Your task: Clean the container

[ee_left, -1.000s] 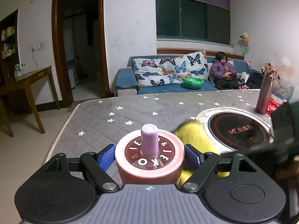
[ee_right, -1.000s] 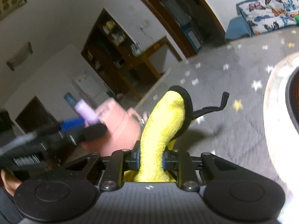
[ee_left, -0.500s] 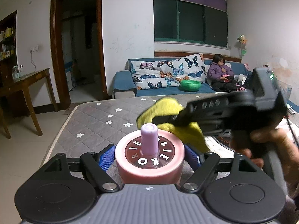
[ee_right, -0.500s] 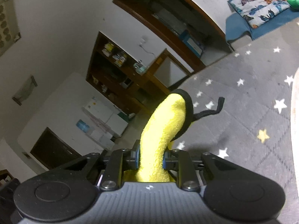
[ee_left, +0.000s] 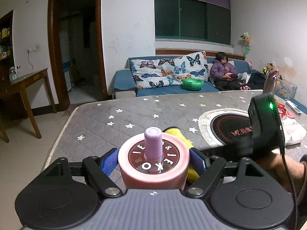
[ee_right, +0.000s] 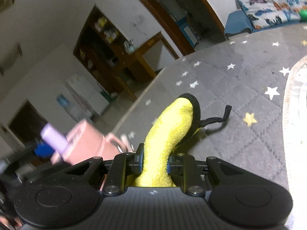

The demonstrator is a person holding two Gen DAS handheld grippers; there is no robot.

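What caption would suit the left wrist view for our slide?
Left gripper clamps a pink cup over the starred table; yellow cloth just behind.

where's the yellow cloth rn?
Yellow cloth is pinched in the right claw; the left wrist view shows it just right of the pink cup.

Pink container (ee_right: 84, 143) motion-blurred at right view's left, yellow cloth (ee_left: 179, 136) mostly hidden behind it
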